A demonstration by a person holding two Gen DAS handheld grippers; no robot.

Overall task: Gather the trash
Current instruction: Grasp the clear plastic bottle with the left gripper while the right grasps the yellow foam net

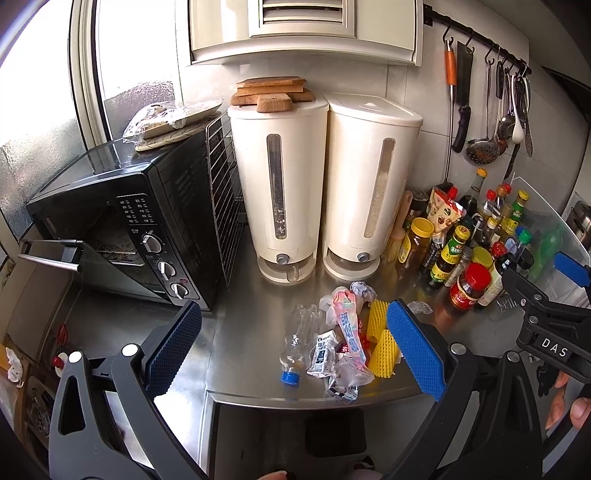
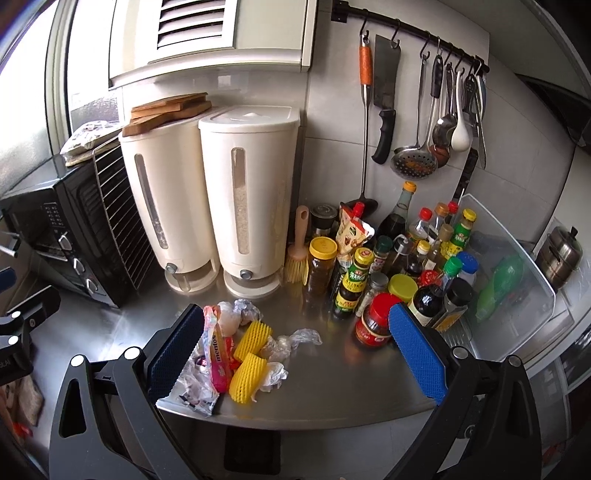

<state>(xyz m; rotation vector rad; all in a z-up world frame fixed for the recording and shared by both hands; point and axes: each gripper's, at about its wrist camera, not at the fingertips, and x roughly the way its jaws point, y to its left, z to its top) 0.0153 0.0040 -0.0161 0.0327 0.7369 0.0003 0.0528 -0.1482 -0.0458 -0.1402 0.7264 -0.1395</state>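
A heap of trash lies near the front edge of the steel counter. It holds a crushed clear bottle with a blue cap, a pink Mentos wrapper, two yellow foam fruit nets, a small carton and crumpled clear plastic. My left gripper hovers open over the heap, nothing between its blue pads. My right gripper is open too, above the heap's right side, and it shows at the right edge of the left wrist view.
Two white grain dispensers stand at the back. A black toaster oven with its door ajar sits at left. Several sauce bottles and jars crowd the right side beside a clear plastic bin. Utensils hang on a wall rail.
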